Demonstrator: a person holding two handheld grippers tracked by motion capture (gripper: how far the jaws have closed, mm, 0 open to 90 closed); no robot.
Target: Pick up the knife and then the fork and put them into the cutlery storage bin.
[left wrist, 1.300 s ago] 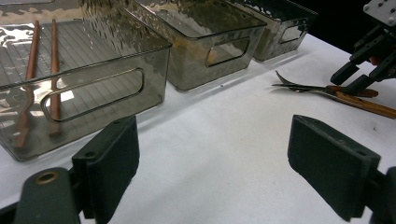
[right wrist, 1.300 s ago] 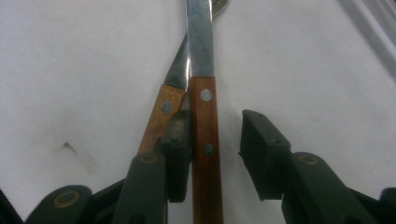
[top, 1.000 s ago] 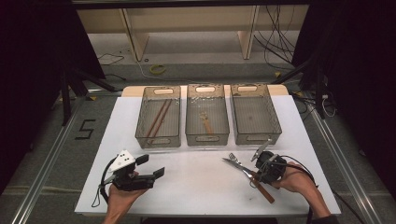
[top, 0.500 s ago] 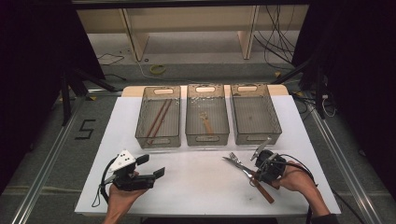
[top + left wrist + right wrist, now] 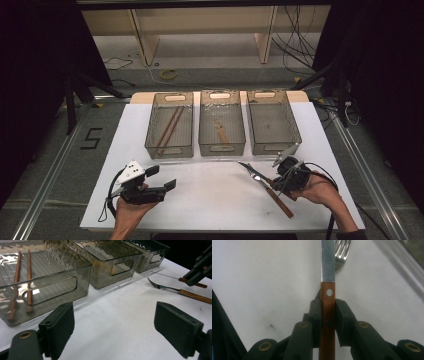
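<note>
Here we have our right gripper (image 5: 328, 315) clamped on the wooden handle of a knife (image 5: 328, 277), its jaws gripping just below the blade so the steel points forward and stays level. A fork (image 5: 175, 289) lies on the white counter (image 5: 210, 190) beside it. Our left gripper (image 5: 161, 181) hovers near the counter's front with its jaws wide apart, holding nothing. Three bins wait beyond; the left bin (image 5: 170, 150) holds chopsticks (image 5: 169, 126), so we judge that cutlery is sorted by kind.

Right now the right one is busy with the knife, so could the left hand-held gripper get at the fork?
Probably yes: the left hand-held gripper is open and empty, with bare white table between it and the fork.
</note>
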